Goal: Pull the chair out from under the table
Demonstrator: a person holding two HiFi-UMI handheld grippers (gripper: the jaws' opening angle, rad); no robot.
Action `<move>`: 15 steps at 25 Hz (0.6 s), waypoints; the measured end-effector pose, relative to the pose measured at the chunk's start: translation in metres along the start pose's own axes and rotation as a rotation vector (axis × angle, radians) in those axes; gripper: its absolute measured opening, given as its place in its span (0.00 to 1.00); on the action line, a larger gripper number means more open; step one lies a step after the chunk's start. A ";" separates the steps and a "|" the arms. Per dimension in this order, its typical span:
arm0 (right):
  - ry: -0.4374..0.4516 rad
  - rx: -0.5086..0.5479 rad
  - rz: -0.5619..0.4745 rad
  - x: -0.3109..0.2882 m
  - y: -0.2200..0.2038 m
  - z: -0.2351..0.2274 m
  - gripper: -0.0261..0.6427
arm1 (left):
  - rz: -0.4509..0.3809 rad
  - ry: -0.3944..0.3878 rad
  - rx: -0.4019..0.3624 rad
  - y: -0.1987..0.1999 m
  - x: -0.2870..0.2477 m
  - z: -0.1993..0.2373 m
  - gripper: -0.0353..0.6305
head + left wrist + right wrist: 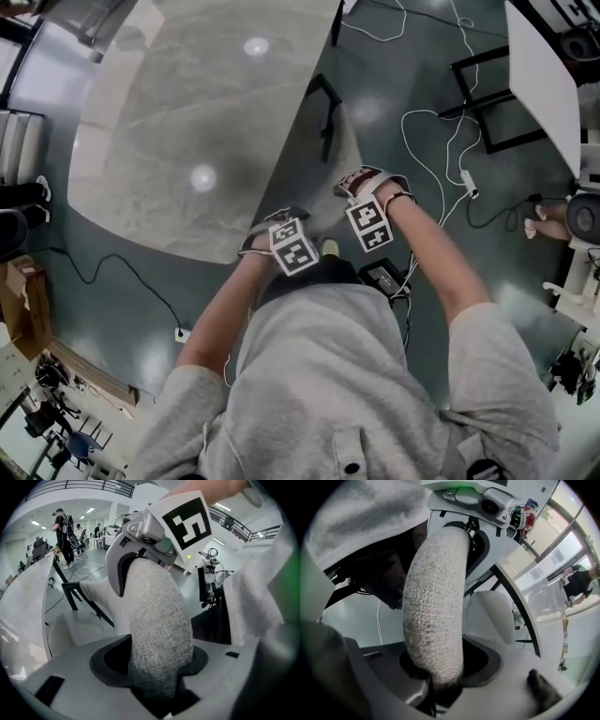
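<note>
The chair backrest [157, 616] is clamped by left tongs [270, 231] and right tongs [362, 184]; an even, straight pull from under the surface [178, 103] is advised.

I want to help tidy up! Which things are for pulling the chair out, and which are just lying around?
For the job: chair, table, left gripper, right gripper, both clamped on the chair's back.
Lying about: white cable, cardboard box.
</note>
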State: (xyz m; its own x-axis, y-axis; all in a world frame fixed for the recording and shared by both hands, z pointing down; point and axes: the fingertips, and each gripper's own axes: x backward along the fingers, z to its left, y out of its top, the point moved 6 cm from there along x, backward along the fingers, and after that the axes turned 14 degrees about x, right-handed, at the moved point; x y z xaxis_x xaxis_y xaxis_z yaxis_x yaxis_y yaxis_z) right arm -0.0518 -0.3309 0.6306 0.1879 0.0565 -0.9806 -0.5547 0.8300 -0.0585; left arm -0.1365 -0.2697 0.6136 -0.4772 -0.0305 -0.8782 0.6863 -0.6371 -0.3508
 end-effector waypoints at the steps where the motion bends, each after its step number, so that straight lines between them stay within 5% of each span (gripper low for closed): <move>1: -0.009 0.002 0.002 0.001 0.000 0.000 0.24 | -0.005 0.012 0.000 0.001 0.000 0.000 0.40; 8: -0.041 -0.015 0.015 0.001 0.003 -0.002 0.24 | -0.033 0.317 -0.106 -0.004 0.001 -0.004 0.25; 15: -0.044 0.000 0.020 -0.004 0.002 -0.001 0.23 | -0.039 0.329 -0.166 -0.004 -0.004 -0.001 0.16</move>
State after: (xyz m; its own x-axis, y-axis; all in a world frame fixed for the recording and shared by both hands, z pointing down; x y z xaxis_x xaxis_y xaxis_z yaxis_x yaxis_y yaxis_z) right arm -0.0540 -0.3300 0.6338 0.2125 0.0975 -0.9723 -0.5587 0.8284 -0.0390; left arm -0.1372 -0.2663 0.6180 -0.3209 0.2579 -0.9113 0.7636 -0.4988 -0.4100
